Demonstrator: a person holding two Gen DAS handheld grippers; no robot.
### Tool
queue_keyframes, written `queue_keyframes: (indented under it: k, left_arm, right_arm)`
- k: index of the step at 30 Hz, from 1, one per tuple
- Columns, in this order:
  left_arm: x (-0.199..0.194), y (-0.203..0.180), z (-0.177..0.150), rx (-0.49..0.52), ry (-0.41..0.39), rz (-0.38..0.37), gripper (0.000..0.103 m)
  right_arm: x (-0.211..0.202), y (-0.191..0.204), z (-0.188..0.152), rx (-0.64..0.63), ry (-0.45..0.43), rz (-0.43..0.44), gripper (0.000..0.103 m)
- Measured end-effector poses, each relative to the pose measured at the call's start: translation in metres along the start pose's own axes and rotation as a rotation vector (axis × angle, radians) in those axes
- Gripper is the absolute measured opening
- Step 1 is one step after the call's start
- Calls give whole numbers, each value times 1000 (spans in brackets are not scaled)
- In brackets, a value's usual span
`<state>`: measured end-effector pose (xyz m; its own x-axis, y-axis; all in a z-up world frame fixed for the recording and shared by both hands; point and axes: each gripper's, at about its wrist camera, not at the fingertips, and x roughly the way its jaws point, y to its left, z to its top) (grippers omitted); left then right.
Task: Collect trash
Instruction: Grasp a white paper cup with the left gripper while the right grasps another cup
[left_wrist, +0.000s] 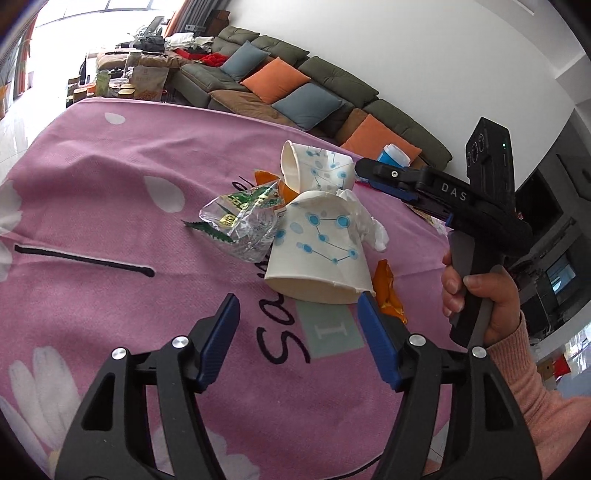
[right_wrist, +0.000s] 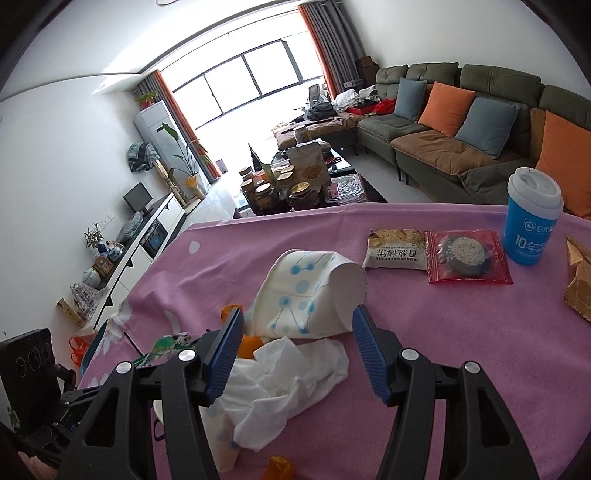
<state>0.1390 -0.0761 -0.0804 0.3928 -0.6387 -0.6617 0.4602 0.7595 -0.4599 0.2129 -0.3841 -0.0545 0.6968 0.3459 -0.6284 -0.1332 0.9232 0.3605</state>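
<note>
Living room behind, olive sofa (right_wrist: 480, 122) with orange and blue cushions; up front, my desk (left_wrist: 110, 192) under a pink flowered cloth. Listing left to right as I see it.

Item one: clear crumpled plastic wrapper (left_wrist: 243, 225) with green print, left of the pile. Featherweight, crackly, slippery; I judge a pinch on a bunched fold is the best hold.

Item two: two white paper cups with blue dot-and-line pattern. The near cup (left_wrist: 317, 251) stands mouth down, its rim dented; the far cup (left_wrist: 314, 166) lies on its side just behind it. Both are light and thin-walled and will crush if squeezed hard. I would take each across the body or on the rim, gently.

Item three: white tissue (right_wrist: 288, 380), crumpled, lying against the cups. Soft, limp, no weight; any fold will do.

Item four: orange peel scraps (left_wrist: 386, 291), right of the near cup. Small, curled, probably a bit slick.

Left tongs (left_wrist: 299, 321): jaws parted, nothing between them, hovering just short of the near cup's rim.

Right tongs (right_wrist: 295, 347): jaws likewise parted and holding nothing, poised over the tissue with the far cup just beyond. The right hand (left_wrist: 476, 302) grips the handle, pink sleeve showing.

Not trash, I judge: sealed cracker packet (right_wrist: 397, 249), red snack packet (right_wrist: 465, 256), blue lidded cup (right_wrist: 532, 221), all well apart on the far right.
</note>
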Motion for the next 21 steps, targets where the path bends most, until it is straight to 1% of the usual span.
queue_keyframes:
  k: [3, 7, 10, 11, 13, 14, 15, 16, 18, 21]
  left_arm:
    - [8, -2, 5, -16, 13, -5, 65]
    - [21, -1, 11, -55, 48, -23, 65]
    - [29, 0, 14, -77, 56, -35, 62]
    - [30, 0, 15, -79, 54, -33, 60]
    - [33, 2, 17, -90, 60, -40, 53]
    - [34, 3, 18, -98, 62, -47, 52]
    - [32, 5, 18, -105, 61, -47, 50]
    - [31, 6, 18, -109, 57, -46, 44]
    - [31, 9, 19, -122, 54, -59, 42]
    - [28, 10, 18, -122, 45, -60, 39]
  right_arm:
    - [13, -9, 7, 19, 22, -3, 60]
    - [33, -17, 12, 52, 70, 18, 60]
    - [40, -21, 11, 61, 88, 29, 60]
    - [41, -22, 11, 63, 92, 35, 58]
    - [43, -24, 9, 74, 100, 41, 45]
    - [44, -26, 8, 83, 105, 47, 38]
    - [44, -26, 8, 90, 104, 55, 38]
    - [43, -27, 8, 92, 100, 57, 34]
    - [39, -27, 8, 87, 87, 57, 27]
    - [34, -25, 7, 77, 76, 49, 25]
